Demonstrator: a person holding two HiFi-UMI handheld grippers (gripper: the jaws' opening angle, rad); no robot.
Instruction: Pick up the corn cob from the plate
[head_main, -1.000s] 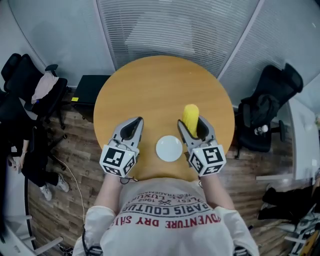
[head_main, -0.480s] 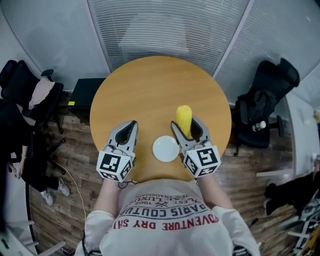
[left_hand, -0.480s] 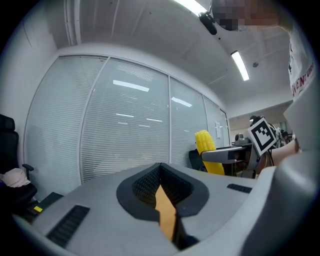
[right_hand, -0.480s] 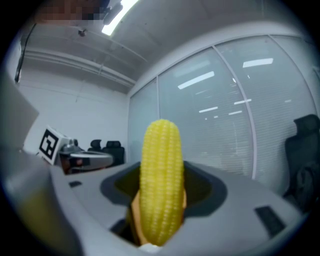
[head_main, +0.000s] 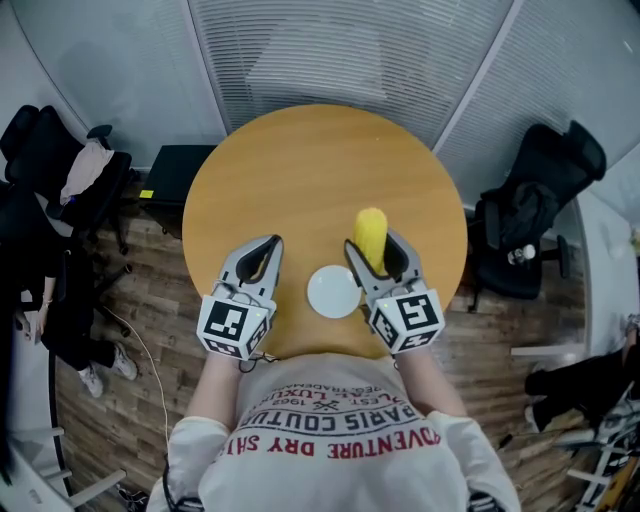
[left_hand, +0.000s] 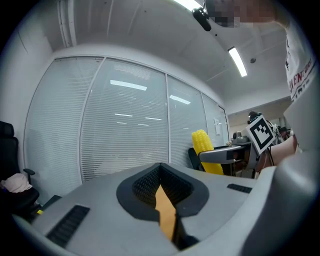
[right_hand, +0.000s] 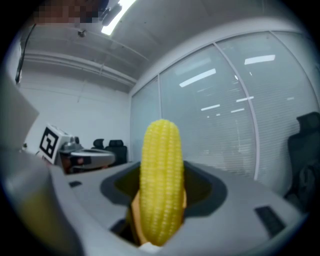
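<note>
A person wears a white short-sleeved T-shirt (head_main: 335, 455) printed with dark and red lettering. The left gripper (head_main: 268, 246) and right gripper (head_main: 372, 243) are grey with black-lined jaws. Each carries a white cube (head_main: 235, 325) of black square markers.

The head view looks steeply down from above the person (head_main: 335, 445) and takes in the whole round surface (head_main: 300, 180). The left gripper view rides close behind the left tongs (left_hand: 161, 170), tilted up toward the blinds (left_hand: 125, 130) and the ceiling (left_hand: 150, 25). The right tongs (left_hand: 222, 156) show at its right. The right gripper view, also tilted up, sits very near the corn cob (right_hand: 161, 185), with the left tongs at its left. The head view shows both tongs at the surface's near edge.
</note>
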